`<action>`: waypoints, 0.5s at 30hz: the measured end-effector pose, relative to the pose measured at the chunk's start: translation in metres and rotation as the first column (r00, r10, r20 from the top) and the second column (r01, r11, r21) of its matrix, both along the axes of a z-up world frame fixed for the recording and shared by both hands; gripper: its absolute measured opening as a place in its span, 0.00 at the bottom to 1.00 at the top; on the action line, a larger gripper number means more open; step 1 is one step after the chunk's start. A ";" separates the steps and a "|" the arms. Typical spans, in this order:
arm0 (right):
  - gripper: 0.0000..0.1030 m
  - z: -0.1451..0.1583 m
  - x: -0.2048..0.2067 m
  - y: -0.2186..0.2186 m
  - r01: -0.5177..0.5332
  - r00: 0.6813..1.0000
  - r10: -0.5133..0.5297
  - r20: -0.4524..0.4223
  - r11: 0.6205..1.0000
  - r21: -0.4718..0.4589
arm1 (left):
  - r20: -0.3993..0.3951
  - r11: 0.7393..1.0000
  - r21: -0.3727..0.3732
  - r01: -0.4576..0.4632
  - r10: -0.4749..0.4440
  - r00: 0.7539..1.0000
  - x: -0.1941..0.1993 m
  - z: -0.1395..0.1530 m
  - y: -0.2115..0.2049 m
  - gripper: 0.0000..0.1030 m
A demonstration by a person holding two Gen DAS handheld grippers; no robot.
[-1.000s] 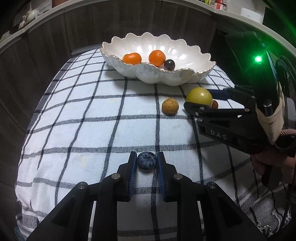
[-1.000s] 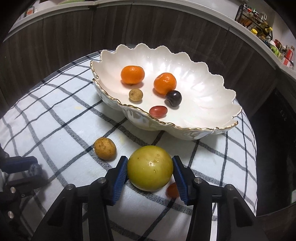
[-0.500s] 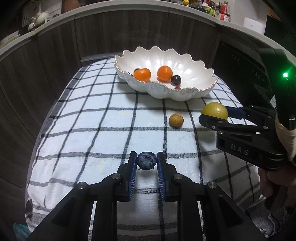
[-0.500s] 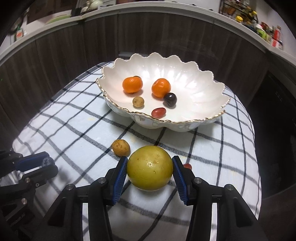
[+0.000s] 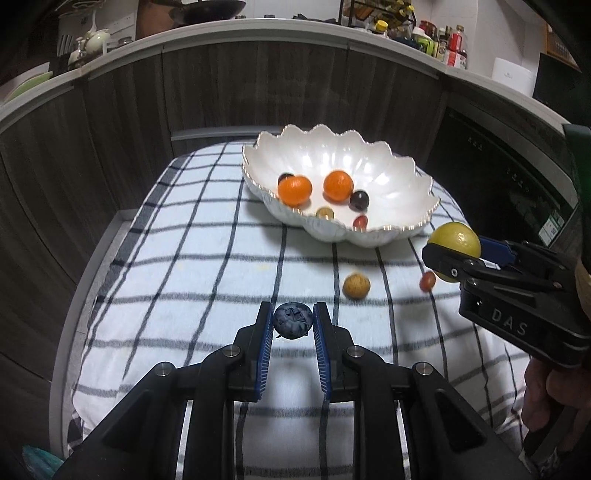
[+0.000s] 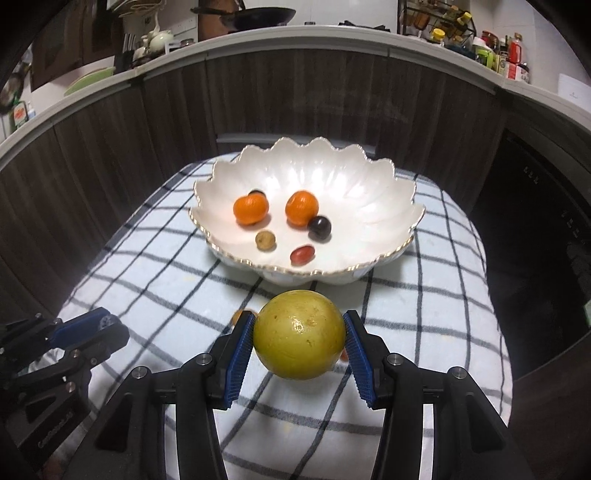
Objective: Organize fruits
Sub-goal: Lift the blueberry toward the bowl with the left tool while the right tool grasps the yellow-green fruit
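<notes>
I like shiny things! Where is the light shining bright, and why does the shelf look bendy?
Right wrist view: glare glints inside the white bowl and on the yellow fruit. Left wrist view: the fisheye lens curves the counter shelf; picture corners go dark.

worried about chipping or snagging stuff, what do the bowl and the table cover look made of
Scalloped bowl: looks like glazed ceramic or porcelain, with a glossy pearly white surface, bright highlights and a thin gold rim. Table cover: looks like soft woven cloth, matte white with a dark check and a slightly fuzzy surface that sags at the edges.

The bowl [image 6: 384, 221] stands at the far end of the cloth [image 6: 155, 280], with two small fruits [image 5: 356, 285] lying before it.
</notes>
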State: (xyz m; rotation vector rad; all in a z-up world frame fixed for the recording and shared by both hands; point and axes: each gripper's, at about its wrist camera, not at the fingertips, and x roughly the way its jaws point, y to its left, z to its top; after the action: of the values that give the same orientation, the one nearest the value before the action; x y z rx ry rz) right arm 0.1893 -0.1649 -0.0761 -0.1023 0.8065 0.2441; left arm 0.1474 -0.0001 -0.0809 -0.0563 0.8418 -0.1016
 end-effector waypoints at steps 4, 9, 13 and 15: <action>0.48 0.012 0.005 0.000 0.009 1.000 -0.009 0.025 1.000 0.001 | 0.024 1.000 -0.009 -0.009 0.010 1.000 0.012 0.010 -0.001 0.22; 0.48 0.025 0.013 -0.003 0.025 0.998 -0.025 0.057 1.000 0.000 | 0.053 1.000 -0.019 -0.006 0.007 0.999 0.032 0.025 -0.004 0.22; 0.48 0.035 0.023 -0.007 0.042 0.996 -0.041 0.083 0.999 -0.006 | 0.079 1.000 -0.022 0.002 -0.001 0.997 0.051 0.037 -0.007 0.22; 0.48 0.038 0.028 -0.009 0.050 0.994 -0.049 0.093 0.999 -0.012 | 0.094 1.000 -0.017 0.007 -0.005 0.996 0.061 0.042 -0.009 0.22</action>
State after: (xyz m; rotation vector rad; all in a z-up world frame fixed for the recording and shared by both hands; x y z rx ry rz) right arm 0.2173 -0.1741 -0.0383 -0.1062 0.7177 0.1854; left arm 0.2088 -0.0093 -0.0385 -0.0646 0.7474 -0.1165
